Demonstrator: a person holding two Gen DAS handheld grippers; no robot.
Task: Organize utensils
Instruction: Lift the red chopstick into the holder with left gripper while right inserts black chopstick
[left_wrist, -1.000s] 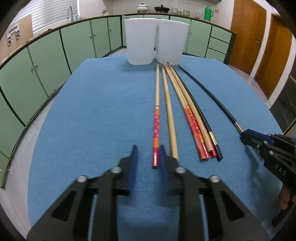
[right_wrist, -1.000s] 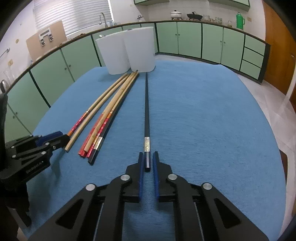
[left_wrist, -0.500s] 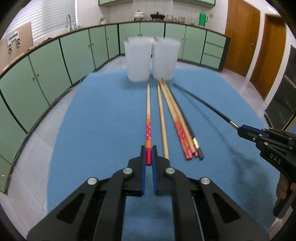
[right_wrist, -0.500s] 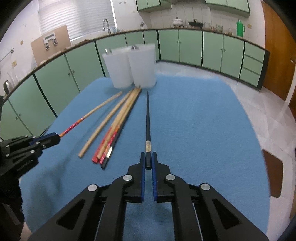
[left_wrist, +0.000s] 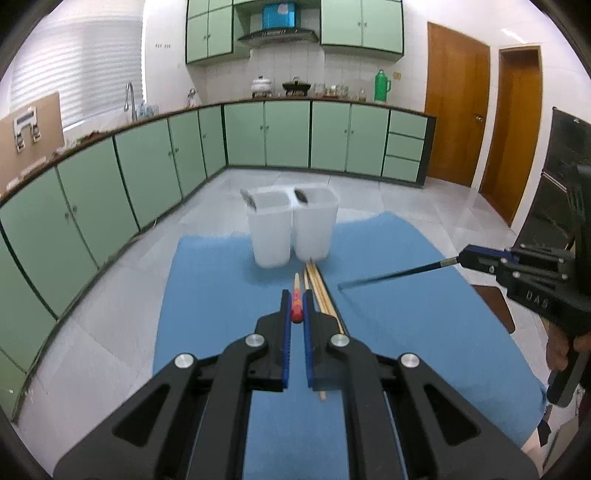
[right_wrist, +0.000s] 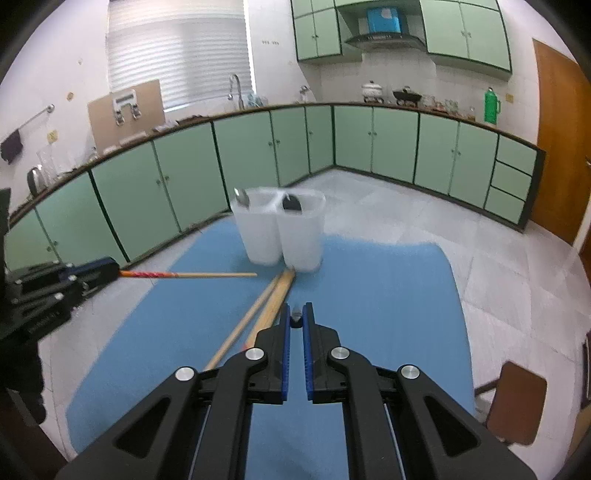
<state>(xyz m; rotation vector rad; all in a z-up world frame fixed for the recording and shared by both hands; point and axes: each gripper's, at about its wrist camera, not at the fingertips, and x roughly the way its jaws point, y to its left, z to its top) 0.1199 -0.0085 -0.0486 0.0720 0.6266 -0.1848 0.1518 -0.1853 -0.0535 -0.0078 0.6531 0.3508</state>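
My left gripper (left_wrist: 296, 314) is shut on a wooden chopstick with a red patterned end (left_wrist: 296, 302), held in the air above the blue mat; it also shows in the right wrist view (right_wrist: 192, 274). My right gripper (right_wrist: 295, 320) is shut on a black chopstick (left_wrist: 391, 275), also lifted, seen end-on in its own view (right_wrist: 295, 320). Several wooden chopsticks (left_wrist: 320, 291) lie on the mat before two white containers (left_wrist: 291, 229); they also show in the right wrist view (right_wrist: 258, 314). A spoon head (right_wrist: 242, 197) and a dark utensil (right_wrist: 291, 204) stand in the containers.
The blue mat (left_wrist: 406, 332) covers the table. Grey tiled floor and green kitchen cabinets (left_wrist: 147, 166) surround it. A brown chair seat (right_wrist: 517, 402) stands at the table's right side.
Both grippers have risen high above the mat, each carrying its chopstick. One second ago the left gripper was open beside the red-ended chopstick; it then shut on it.
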